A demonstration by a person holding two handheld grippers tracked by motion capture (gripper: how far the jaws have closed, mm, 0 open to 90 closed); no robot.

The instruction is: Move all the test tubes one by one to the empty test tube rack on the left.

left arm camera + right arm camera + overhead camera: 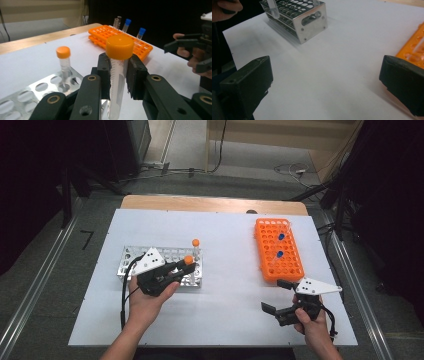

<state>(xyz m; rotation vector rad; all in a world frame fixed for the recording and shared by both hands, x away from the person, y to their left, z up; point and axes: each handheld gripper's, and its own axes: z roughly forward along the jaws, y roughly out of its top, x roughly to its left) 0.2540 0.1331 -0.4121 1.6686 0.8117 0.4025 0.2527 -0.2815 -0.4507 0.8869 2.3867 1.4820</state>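
The left tool [119, 72] clamps an orange-capped tube [118, 75] upright between its pads, just above the near right end of the metal rack [131, 256]. Another orange-capped tube [195, 249] stands in that rack's far right corner. The right tool [278, 296] gapes wide, holding nothing, well right of the rack, near an orange rack [287, 265] on the counter [225, 270].

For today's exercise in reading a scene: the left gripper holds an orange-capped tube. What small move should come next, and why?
Probably carry the orange-capped tube toward the right gripper. The left gripper clamps it clear of the metal rack, and the right gripper waits open beside the orange rack.
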